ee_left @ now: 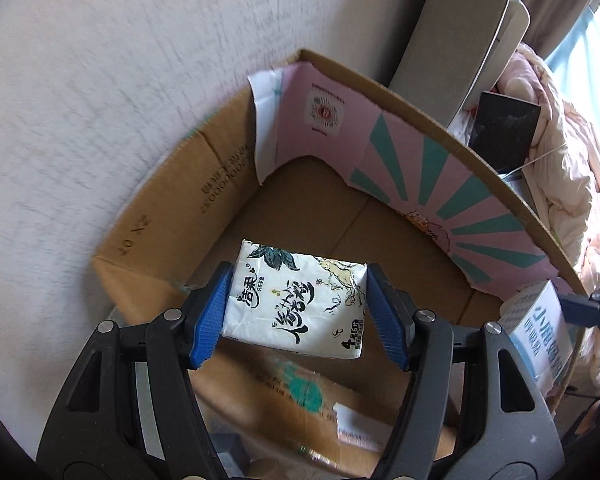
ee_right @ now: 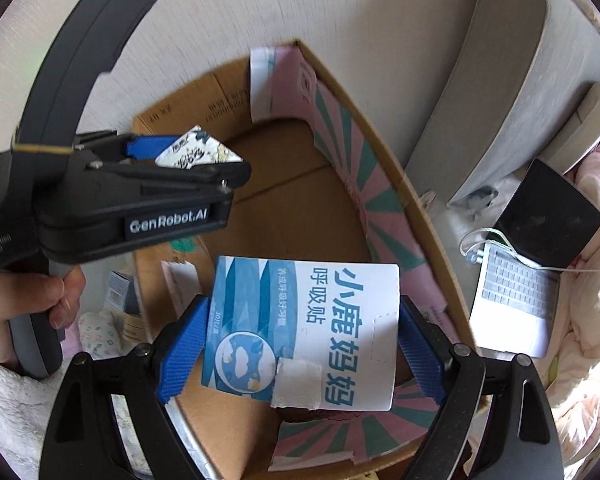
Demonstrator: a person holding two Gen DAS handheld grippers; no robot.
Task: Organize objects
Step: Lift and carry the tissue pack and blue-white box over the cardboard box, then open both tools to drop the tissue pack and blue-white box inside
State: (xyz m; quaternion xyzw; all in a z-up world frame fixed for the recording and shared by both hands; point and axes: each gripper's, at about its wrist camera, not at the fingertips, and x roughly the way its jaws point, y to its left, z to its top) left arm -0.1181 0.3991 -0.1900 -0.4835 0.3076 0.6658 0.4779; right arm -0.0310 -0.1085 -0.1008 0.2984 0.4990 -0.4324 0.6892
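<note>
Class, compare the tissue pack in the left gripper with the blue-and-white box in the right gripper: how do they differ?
The tissue pack is soft, creased plastic wrap; the blue-and-white box is stiff card. The pack bears black brush lettering and leaves; the box bears blue characters, with torn white tape. Both are clamped between blue pads above the open cardboard box.

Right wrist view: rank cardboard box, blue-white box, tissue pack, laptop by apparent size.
1. cardboard box
2. blue-white box, though nearness to the camera inflates it
3. laptop
4. tissue pack, mostly hidden by the left tool
</note>
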